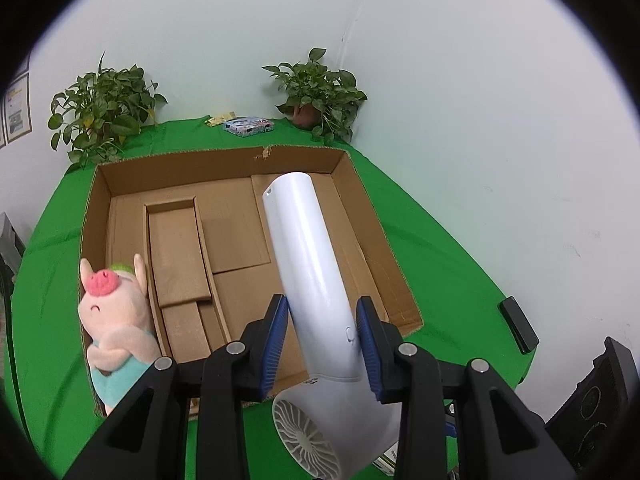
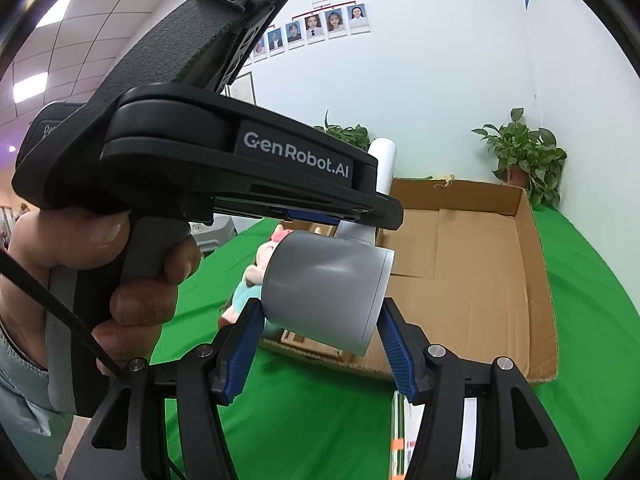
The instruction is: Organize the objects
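Observation:
A white hair dryer [image 1: 308, 256] is held above an open cardboard box [image 1: 224, 160]. My left gripper [image 1: 322, 320] is shut on its handle, which points away over the box. My right gripper [image 2: 320, 334] is shut on the dryer's grey-looking barrel [image 2: 324, 284] near its front end. The left gripper's black body [image 2: 240, 168] fills the left of the right wrist view, with the hand on its grip. A pink plush pig [image 1: 112, 320] in a teal outfit leans in the box's near left corner; it also shows in the right wrist view [image 2: 256, 268], partly hidden behind the barrel.
The box sits on a green cloth [image 1: 448, 280]. Inside it lies a narrow cardboard insert [image 1: 176, 252]. Two potted plants [image 1: 100, 108] [image 1: 320, 96] and a small blue packet [image 1: 248, 126] stand at the far edge. A black phone-like object [image 1: 518, 324] lies at right. A box edge [image 2: 408, 432] lies under the right gripper.

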Demonstrator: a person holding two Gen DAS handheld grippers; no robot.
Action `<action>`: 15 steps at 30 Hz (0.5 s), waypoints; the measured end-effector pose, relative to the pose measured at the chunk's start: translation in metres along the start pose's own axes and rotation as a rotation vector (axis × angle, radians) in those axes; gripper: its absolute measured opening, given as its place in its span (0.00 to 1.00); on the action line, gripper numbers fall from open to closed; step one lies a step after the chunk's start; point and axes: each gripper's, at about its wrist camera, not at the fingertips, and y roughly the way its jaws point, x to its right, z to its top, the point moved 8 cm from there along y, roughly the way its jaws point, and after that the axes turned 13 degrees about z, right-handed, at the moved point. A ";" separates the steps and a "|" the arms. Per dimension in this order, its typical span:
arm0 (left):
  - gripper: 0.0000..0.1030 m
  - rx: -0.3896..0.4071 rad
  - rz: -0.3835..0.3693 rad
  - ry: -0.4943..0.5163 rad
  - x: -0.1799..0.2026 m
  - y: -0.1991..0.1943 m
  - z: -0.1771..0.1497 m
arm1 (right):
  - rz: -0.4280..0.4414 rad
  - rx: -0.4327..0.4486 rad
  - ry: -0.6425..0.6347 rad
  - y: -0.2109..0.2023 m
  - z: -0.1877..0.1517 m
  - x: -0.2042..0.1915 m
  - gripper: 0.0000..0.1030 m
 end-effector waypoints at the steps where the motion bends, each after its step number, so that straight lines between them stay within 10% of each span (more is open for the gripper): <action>1: 0.33 0.001 0.001 0.003 -0.001 0.001 0.002 | 0.001 0.000 0.002 0.001 0.003 0.002 0.54; 15: 0.33 -0.055 0.019 0.008 -0.020 0.041 0.024 | 0.044 -0.054 0.071 0.050 0.030 0.038 0.54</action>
